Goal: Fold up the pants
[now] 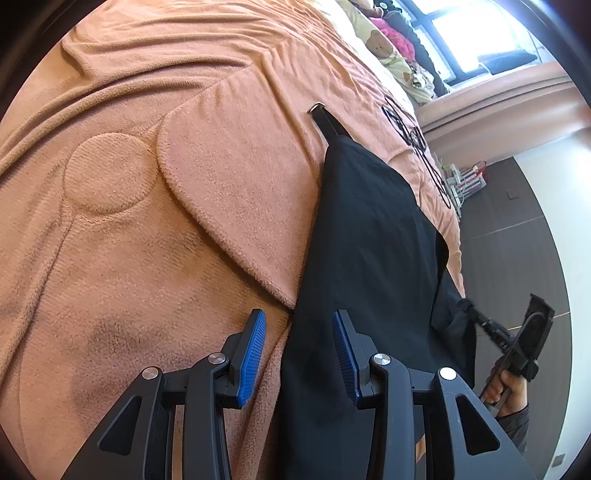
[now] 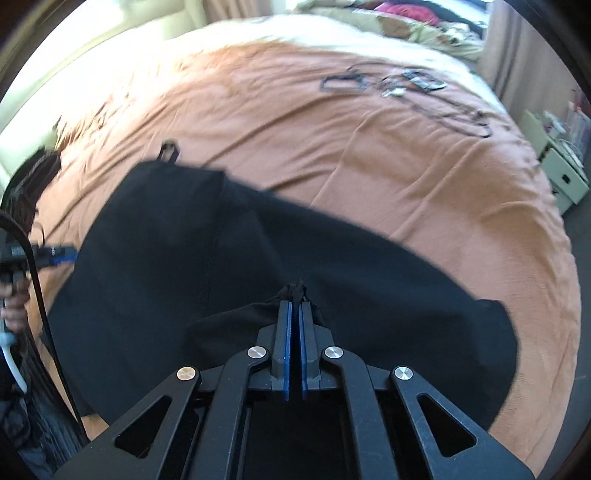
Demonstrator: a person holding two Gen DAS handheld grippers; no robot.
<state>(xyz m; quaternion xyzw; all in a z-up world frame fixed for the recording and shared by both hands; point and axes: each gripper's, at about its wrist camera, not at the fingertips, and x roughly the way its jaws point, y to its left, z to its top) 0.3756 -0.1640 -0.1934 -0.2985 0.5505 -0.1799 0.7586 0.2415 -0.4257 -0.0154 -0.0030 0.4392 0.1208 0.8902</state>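
One pair of black pants [image 2: 258, 258] lies spread on an orange blanket [image 2: 406, 166] covering the bed.

Left gripper [image 1: 299, 350] hovers part-open over the pants' edge, gripping nothing; right gripper [image 2: 294, 306] is clamped tight on a bunched fold of the pants. No readable writing or containers can be made out.

Loads of open blanket [image 1: 155, 229] is being left free to the left of the black pants [image 2: 258, 258], so a gripper is getting plenty of room there. Far side's being cluttered by tangled cords [image 2: 424, 96] and a pile of clothes [image 2: 406, 18]. The bed's right edge is being hemmed in by a small white cabinet [image 2: 561, 173].
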